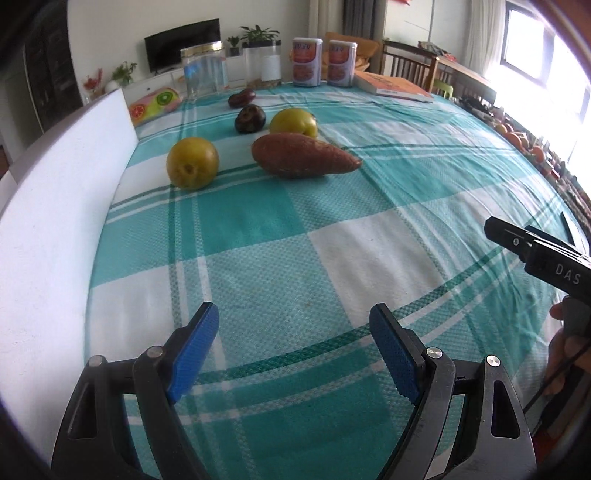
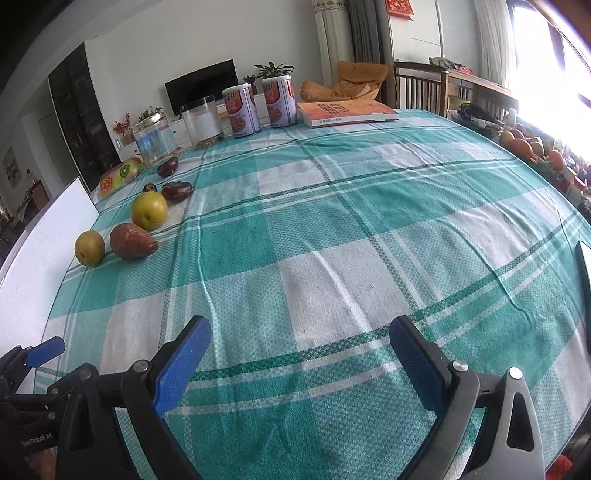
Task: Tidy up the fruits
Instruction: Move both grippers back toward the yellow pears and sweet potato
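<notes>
While both the left gripper (image 1: 291, 347) and right gripper (image 2: 299, 354) hover wide and empty, centre the nearest yellow fruit (image 1: 192, 163), well ahead, between the left pads before squeezing gently.

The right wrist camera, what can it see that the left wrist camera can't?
Only the right wrist camera shows a third small dark fruit and the red paper high on the wall. Only the left wrist camera shows a person's hand holding the right tongs. Both show two yellow fruits, the sweet potato, two cans and the orange book.
</notes>
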Available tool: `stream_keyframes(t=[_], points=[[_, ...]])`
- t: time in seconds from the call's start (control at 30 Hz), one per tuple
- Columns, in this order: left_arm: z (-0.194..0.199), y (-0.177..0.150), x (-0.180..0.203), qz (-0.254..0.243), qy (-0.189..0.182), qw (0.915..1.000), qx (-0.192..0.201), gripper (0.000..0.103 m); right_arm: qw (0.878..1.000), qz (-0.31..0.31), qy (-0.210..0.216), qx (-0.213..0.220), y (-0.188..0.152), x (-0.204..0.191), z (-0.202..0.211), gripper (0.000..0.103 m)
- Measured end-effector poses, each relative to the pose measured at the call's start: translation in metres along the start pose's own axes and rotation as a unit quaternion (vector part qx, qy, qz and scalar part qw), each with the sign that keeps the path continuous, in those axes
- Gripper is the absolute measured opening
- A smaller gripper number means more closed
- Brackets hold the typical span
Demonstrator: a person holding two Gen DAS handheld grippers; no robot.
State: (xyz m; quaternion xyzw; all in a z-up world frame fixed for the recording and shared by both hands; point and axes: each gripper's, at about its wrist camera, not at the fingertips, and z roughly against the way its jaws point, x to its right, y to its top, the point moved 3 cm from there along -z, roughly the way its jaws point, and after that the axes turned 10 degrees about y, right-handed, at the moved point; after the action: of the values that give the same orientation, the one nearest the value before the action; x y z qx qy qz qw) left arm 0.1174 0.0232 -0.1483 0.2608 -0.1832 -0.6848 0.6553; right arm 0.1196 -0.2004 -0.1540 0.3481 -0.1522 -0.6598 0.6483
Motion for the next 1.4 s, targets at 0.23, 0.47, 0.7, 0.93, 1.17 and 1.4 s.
stream_keyframes(t=[0.23, 0.47, 0.7, 0.93, 1.17, 1.4], points=[[-0.003, -0.001, 0.003, 0.003, -0.008, 0.9999, 0.007, 0.086, 1.000, -0.009, 0.003, -0.017, -0.003, 0.003, -0.006, 0.097], [-0.005, 0.000, 0.004, 0.001, 0.001, 1.0000, 0.009, 0.088, 1.000, -0.015, 0.007, -0.022, -0.003, 0.003, -0.007, 0.097], [-0.006, 0.001, 0.003, 0.000, 0.002, 1.0000, 0.009, 0.089, 1.000, -0.014, 0.009, -0.024, -0.004, 0.003, -0.007, 0.098], [-0.006, 0.000, 0.003, 0.000, 0.002, 1.0000, 0.009, 0.089, 1.000, -0.012, 0.011, -0.026, -0.004, 0.002, -0.008, 0.100], [-0.005, 0.001, 0.000, 0.004, -0.009, 0.9999, 0.009, 0.089, 1.000, -0.014, 0.013, -0.025, -0.004, 0.002, -0.008, 0.101], [-0.021, 0.028, -0.047, 0.106, -0.007, 0.9942, -0.018, 0.089, 0.999, -0.011, 0.013, -0.028, -0.004, 0.000, -0.009, 0.102]])
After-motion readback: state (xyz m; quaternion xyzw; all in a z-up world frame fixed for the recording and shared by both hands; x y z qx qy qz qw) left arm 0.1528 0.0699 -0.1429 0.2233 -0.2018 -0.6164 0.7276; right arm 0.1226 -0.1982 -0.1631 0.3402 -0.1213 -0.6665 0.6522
